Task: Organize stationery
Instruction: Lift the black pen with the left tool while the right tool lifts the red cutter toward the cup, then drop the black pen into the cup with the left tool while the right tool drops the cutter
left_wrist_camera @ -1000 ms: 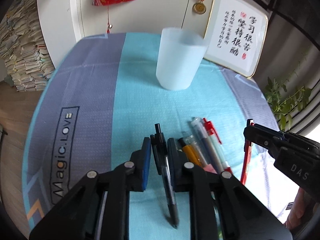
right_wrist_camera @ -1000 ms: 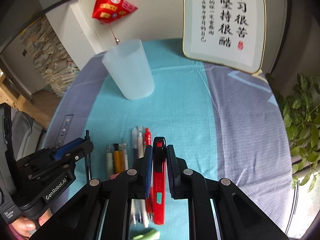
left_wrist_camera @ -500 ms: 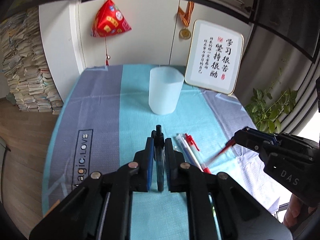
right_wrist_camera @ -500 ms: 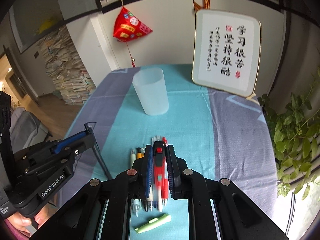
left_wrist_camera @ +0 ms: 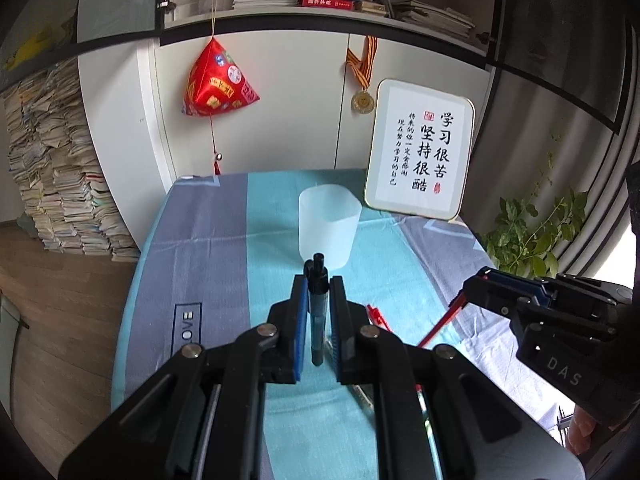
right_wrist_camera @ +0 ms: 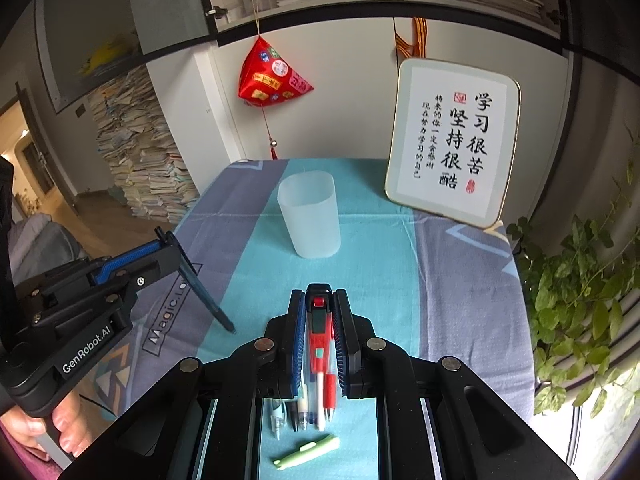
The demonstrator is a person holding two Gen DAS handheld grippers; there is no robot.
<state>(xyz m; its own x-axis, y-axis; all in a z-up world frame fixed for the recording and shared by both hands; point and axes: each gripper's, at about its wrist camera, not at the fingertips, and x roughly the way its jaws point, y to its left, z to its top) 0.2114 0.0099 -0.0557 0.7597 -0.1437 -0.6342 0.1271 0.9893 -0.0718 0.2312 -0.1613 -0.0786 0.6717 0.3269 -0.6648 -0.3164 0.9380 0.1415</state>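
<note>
the black pen [left_wrist_camera: 318, 312] is clamped between the narrow jaws of the left gripper [left_wrist_camera: 319, 280], above the table cloth [left_wrist_camera: 224, 248], with its tip hanging down and free of the cloth. the red pen [right_wrist_camera: 320, 320] is held the same way in the right gripper [right_wrist_camera: 319, 296], whose jaws press on its body. both grippers point down at a slant toward the frosted cup [right_wrist_camera: 310, 216], which stands upright in the middle of the cloth, well apart from both. around the cup the cloth is free; behind it leans a framed calligraphy board [right_wrist_camera: 452, 144]. below the right gripper lie the other pens [right_wrist_camera: 300, 408] and a green pen [right_wrist_camera: 308, 450], partly hidden by the fingers. a hand [right_wrist_camera: 60, 428] holding the left gripper is cut off at the edge.
</note>
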